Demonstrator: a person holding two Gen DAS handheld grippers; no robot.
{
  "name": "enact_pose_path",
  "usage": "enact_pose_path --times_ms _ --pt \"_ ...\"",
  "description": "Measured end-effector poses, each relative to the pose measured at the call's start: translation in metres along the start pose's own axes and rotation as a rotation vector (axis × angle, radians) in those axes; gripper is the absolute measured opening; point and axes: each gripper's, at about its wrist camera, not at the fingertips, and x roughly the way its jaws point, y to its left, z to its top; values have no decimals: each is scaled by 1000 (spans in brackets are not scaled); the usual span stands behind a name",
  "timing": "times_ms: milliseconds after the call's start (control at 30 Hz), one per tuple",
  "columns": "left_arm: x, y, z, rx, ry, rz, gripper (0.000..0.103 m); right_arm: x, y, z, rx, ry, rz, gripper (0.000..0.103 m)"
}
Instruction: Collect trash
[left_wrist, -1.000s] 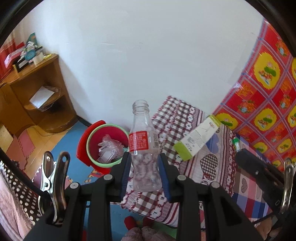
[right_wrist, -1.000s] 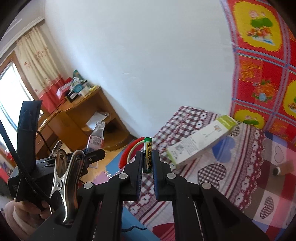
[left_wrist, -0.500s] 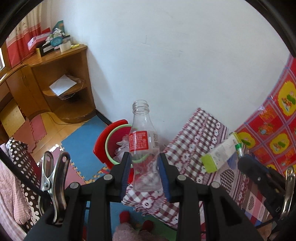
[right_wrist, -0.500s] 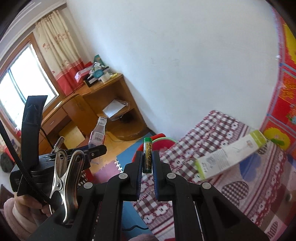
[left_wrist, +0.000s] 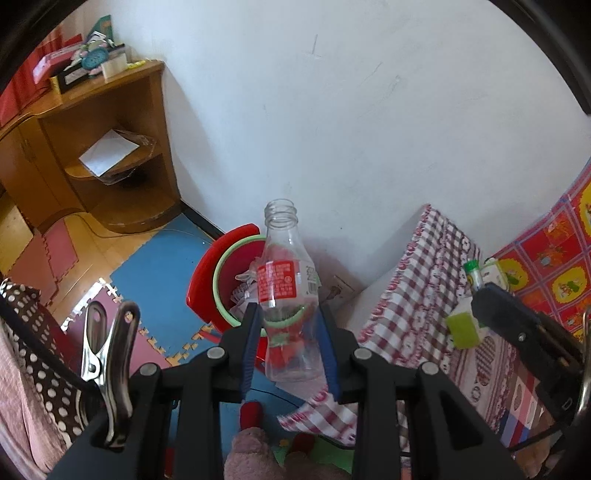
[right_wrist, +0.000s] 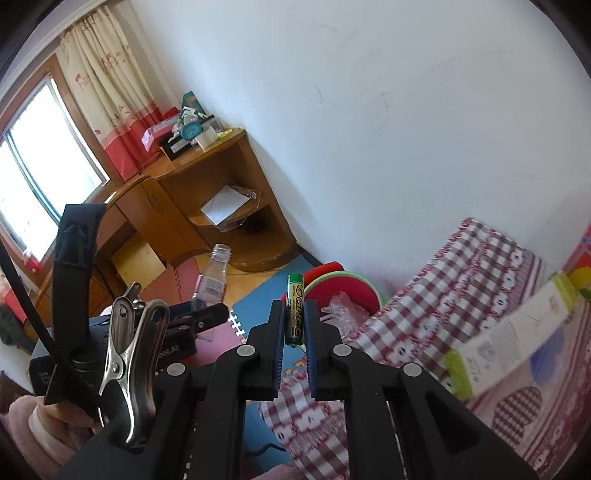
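Left tongs (left_wrist: 290, 343) clamp the bottle (left_wrist: 288, 291) upright; bin (left_wrist: 221, 280) lies just beyond, below. Right tongs (right_wrist: 294, 332) pinch the battery (right_wrist: 294, 308) upright, farther from the bin.

Both hand-held grippers, left (left_wrist: 290, 341) and right (right_wrist: 294, 341), clamped, raised side by side.

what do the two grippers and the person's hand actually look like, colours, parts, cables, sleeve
Both are matte black plastic. The left gripper and right gripper each have two flat fingers with blue pads, silver pivot screws and a shiny metal spring clamp on the left side. A black cable crosses the right wrist view. The hand wears a fuzzy pink sleeve.
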Motion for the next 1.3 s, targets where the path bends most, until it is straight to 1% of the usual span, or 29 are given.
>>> enact_pose_path --times_ms 133,333,500,633,800,967,1133,1300 --pt "26 16 12 12 21 -17 32 30 6 9 8 23 -9 11" --pt "64 31 26 22 50 -43 32 70 7 20 28 62 -21 11" --pt "100 40 34 23 85 -77 32 95 4 23 47 94 -38 11" --pt "126 43 39 39 103 -81 32 114 -2 26 73 119 -51 11" --pt "155 50 41 26 134 -101 32 132 -7 34 94 140 -60 11" --pt "188 57 42 30 169 -99 32 146 -13 41 103 160 -70 11" --pt "221 55 39 60 205 -86 32 159 -16 47 107 176 -84 11" --pt "244 55 37 61 224 -87 32 171 -22 47 113 195 -100 11"
